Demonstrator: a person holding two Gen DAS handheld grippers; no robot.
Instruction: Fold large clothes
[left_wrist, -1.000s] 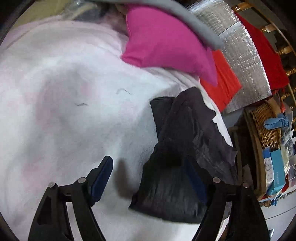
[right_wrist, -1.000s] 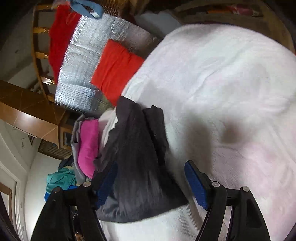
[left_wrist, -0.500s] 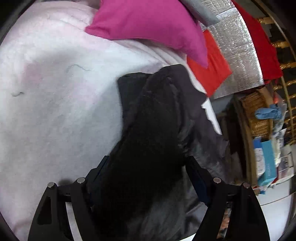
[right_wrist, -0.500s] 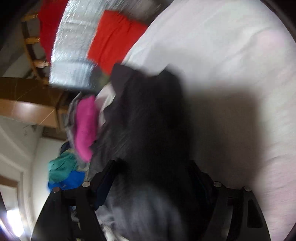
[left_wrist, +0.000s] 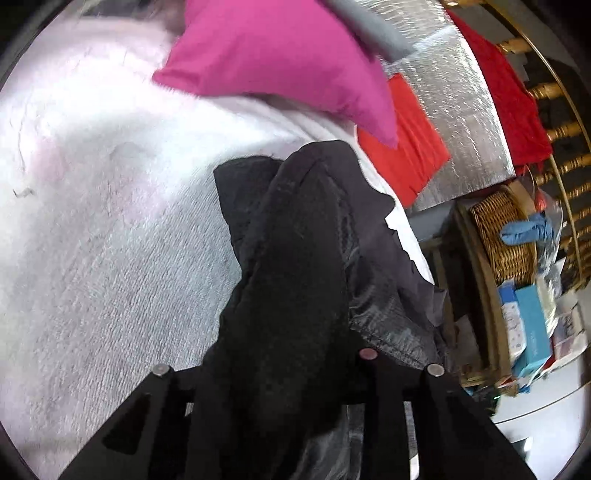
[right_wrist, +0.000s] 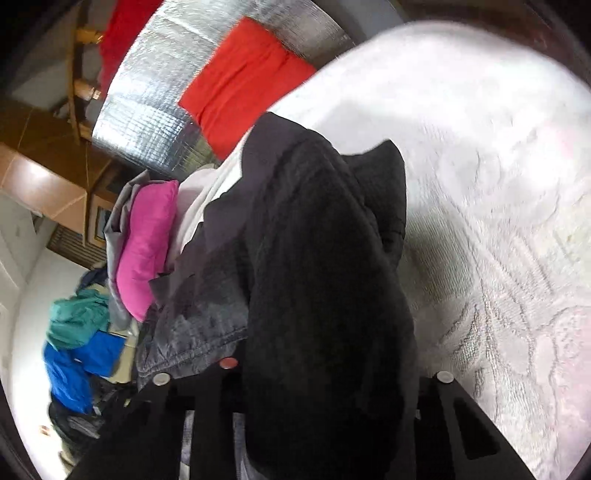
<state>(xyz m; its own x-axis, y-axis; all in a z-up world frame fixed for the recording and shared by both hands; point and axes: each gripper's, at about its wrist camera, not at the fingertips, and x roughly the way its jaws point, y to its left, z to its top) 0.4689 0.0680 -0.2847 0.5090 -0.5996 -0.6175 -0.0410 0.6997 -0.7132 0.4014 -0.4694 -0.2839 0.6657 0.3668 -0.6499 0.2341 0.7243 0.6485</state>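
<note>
A black garment (left_wrist: 295, 266) lies bunched at the edge of a white fleecy blanket (left_wrist: 103, 236) on the bed. My left gripper (left_wrist: 273, 373) is shut on the black garment; the cloth covers its fingers. In the right wrist view the same garment (right_wrist: 317, 258) fills the middle, with a grey lining (right_wrist: 199, 321) hanging at its left. My right gripper (right_wrist: 317, 376) is shut on the garment too, its fingertips buried in the fabric.
A magenta folded cloth (left_wrist: 288, 62) and a red cloth (left_wrist: 410, 147) lie beyond the garment, against a silver foil sheet (left_wrist: 465, 110). A wicker basket (left_wrist: 506, 236) and boxes stand off the bed's edge. Teal and blue clothes (right_wrist: 77, 339) lie on the floor.
Both grippers moved in onto the black garment and closed on it. One second ago both were open with blue pads showing; now the cloth covers the fingers.
</note>
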